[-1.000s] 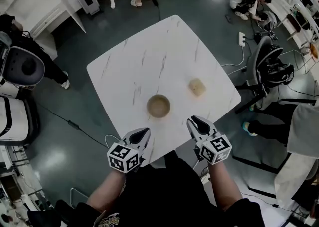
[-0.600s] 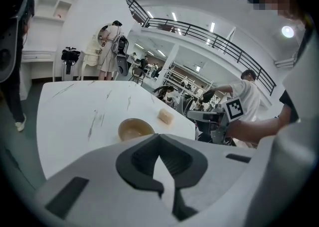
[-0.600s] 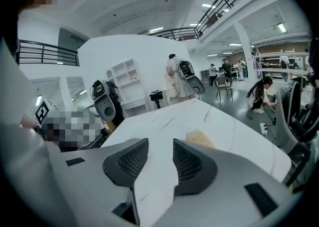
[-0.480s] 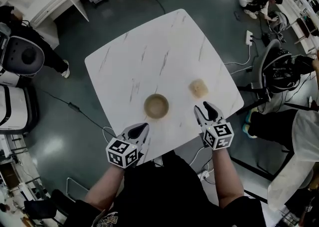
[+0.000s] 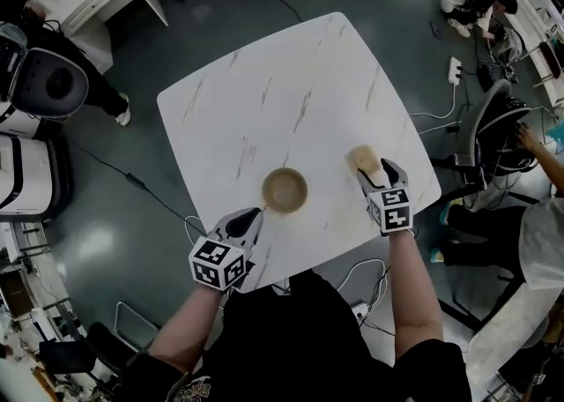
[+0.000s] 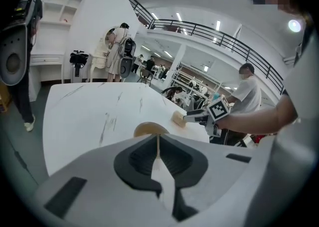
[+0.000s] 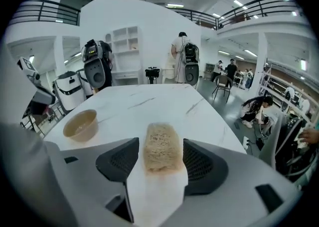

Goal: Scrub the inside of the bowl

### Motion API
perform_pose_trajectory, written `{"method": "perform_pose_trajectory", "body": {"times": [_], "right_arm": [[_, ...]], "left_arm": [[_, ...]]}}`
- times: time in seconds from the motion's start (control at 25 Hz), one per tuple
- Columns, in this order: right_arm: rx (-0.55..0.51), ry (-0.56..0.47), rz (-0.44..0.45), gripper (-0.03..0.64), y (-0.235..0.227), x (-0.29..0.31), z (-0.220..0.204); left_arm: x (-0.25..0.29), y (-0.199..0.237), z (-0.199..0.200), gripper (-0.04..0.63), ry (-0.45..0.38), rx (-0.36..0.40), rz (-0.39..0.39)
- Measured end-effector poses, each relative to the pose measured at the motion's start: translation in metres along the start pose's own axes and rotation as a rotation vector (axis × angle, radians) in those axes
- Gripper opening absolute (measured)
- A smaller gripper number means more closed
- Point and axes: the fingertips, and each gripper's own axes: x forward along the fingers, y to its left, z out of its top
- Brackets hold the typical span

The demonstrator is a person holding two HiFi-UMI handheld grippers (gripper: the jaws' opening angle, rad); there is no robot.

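Note:
A tan bowl point(image 5: 285, 190) stands upright near the front of the white marble table point(image 5: 264, 100). To its right lies a beige sponge point(image 5: 362, 159). My right gripper point(image 5: 371, 172) is down at the sponge; its jaws have just been opening and now stand wide on either side of the sponge point(image 7: 161, 146), with small gaps at the pads. The bowl point(image 7: 80, 124) sits to its left. My left gripper point(image 5: 250, 217) is shut and empty, low at the table's front edge, just short of the bowl point(image 6: 149, 129). The left gripper view also shows the sponge point(image 6: 178, 118).
A black office chair point(image 5: 498, 118) and a power strip point(image 5: 456, 70) with cables are on the floor to the right. White and black machines point(image 5: 48, 83) stand at the left. People stand beyond the table's far side and sit at the right.
My right gripper has moved forward and down to the sponge, and its jaws have opened around it. The left gripper has crept a little toward the bowl.

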Motion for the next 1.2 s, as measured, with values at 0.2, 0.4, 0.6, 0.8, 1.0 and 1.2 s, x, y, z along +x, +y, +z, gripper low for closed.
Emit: {"method": "perform_pose_trajectory", "body": {"times": [0.2,0.4,0.6,0.8,1.0,1.2], "right_arm": [[-0.034,0.06,0.027,0.27,-0.003,0.021,-0.003],[-0.081,0.099,0.017,0.268,-0.001,0.035,-0.007],[-0.081,0.114,0.012,0.267,-0.002,0.036,-0.006],[-0.075,0.094,0.01,0.258,-0.001,0.03,0.0],[-0.166,-0.013,0.085,0.256,0.037,0.006,0.04],[-0.387,-0.055,0.281,0.256,0.125,-0.01,0.07]], "left_arm": [[0.009,0.014,-0.003,0.009,0.014,-0.01,0.033],[0.023,0.025,-0.009,0.04,0.041,-0.03,0.042],[0.035,0.031,-0.014,0.103,0.059,-0.071,0.046],[0.05,0.042,-0.026,0.112,0.095,-0.118,0.058],[0.06,0.046,-0.033,0.113,0.119,-0.147,0.061],[0.067,0.048,-0.04,0.114,0.129,-0.172,0.069]]}}
